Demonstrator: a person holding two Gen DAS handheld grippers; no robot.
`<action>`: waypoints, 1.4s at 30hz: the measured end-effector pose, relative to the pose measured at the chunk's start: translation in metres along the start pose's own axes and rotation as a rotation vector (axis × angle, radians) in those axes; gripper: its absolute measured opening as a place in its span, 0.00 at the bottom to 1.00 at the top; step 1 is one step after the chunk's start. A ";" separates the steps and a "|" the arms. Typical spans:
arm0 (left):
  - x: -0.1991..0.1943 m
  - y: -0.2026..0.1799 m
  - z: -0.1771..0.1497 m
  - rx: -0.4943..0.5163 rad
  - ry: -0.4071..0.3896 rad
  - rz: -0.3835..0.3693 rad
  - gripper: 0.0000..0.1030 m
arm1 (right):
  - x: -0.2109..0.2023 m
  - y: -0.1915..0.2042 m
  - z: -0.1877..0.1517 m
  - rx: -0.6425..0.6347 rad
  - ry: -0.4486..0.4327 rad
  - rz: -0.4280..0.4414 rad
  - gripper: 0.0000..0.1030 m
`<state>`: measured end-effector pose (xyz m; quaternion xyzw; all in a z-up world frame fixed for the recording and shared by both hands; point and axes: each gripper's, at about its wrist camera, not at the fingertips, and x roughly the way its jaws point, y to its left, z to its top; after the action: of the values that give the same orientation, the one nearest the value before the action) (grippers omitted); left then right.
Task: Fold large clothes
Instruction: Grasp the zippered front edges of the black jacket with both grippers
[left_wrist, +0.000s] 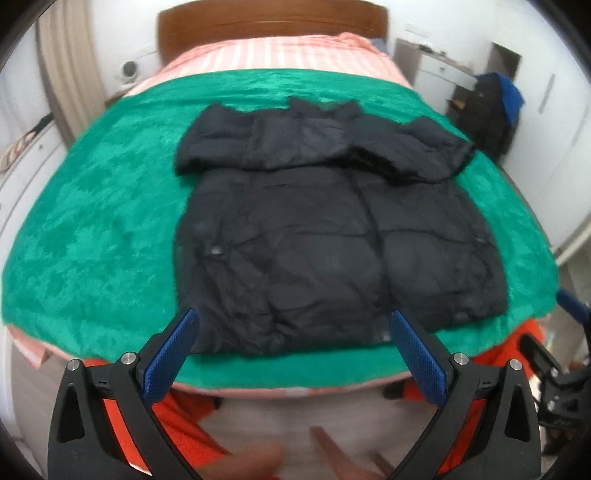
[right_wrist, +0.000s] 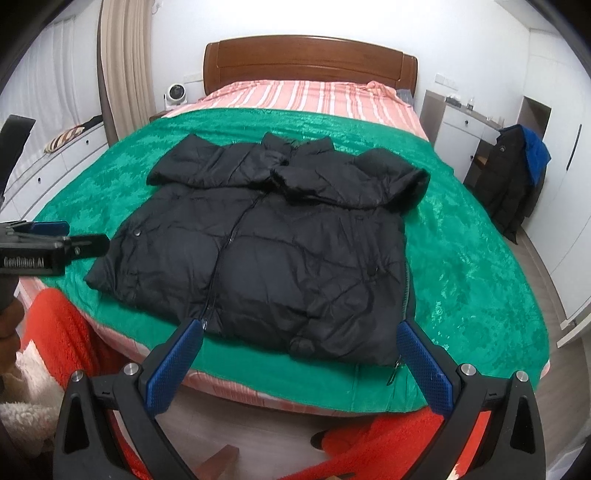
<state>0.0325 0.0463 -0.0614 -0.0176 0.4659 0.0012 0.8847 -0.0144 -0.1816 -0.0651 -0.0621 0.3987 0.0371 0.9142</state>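
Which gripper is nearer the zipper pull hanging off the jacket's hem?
Right. The right gripper hovers at the hem by the zipper pull; the left gripper sits off the black puffer jacket's opposite side.

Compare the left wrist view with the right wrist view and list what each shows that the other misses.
Only the left wrist view: the left gripper head-on, open, and a blurred hand at the bottom.

Only the right wrist view: the right gripper, open, the left gripper side-on, and a zipper pull at the hem.

Both: the black puffer jacket with sleeves folded across, the green plush blanket, the brown wooden headboard.
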 end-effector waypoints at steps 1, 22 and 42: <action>0.002 0.003 0.000 -0.002 -0.006 0.025 1.00 | 0.001 -0.001 0.000 0.005 0.005 0.002 1.00; 0.161 0.133 -0.024 -0.238 0.237 -0.264 0.99 | 0.130 -0.152 -0.034 0.445 0.161 0.261 1.00; 0.134 0.107 -0.032 -0.124 0.234 -0.221 0.18 | 0.117 -0.130 -0.045 0.383 0.275 0.230 0.25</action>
<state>0.0795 0.1506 -0.1934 -0.1233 0.5599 -0.0695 0.8164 0.0475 -0.3146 -0.1704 0.1534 0.5232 0.0560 0.8364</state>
